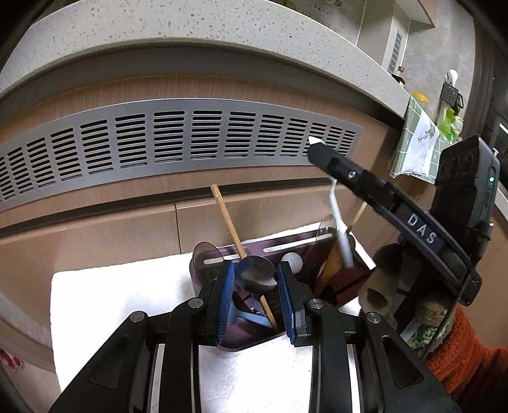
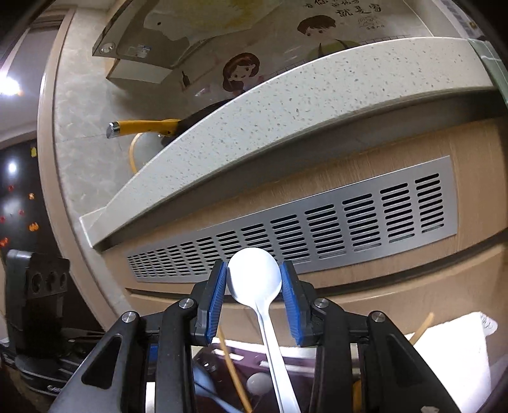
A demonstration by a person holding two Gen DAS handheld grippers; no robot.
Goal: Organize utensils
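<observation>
smooth white plastic spoon (image 2: 255, 279) — oval bowl

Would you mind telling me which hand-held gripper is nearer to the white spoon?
Right. The right hand-held gripper has the white spoon bowl between its fingertips. The left hand-held gripper sits over the other end of the purple utensil holder, around a grey spoon.

A speckled pale stone worktop (image 1: 177, 28) runs overhead above wood-grain cabinet fronts (image 1: 104, 228); a grey slotted vent panel (image 1: 177, 139) is set into the wood just beneath its edge. A range hood (image 2: 149, 41) hangs over a wall decal of two cartoon children (image 2: 241, 71); a yellow-handled pan (image 2: 149, 127) sits on the stone. A green checked towel (image 1: 416, 139) hangs at the right end; a bright lamp (image 2: 9, 84) glares at far left.
</observation>
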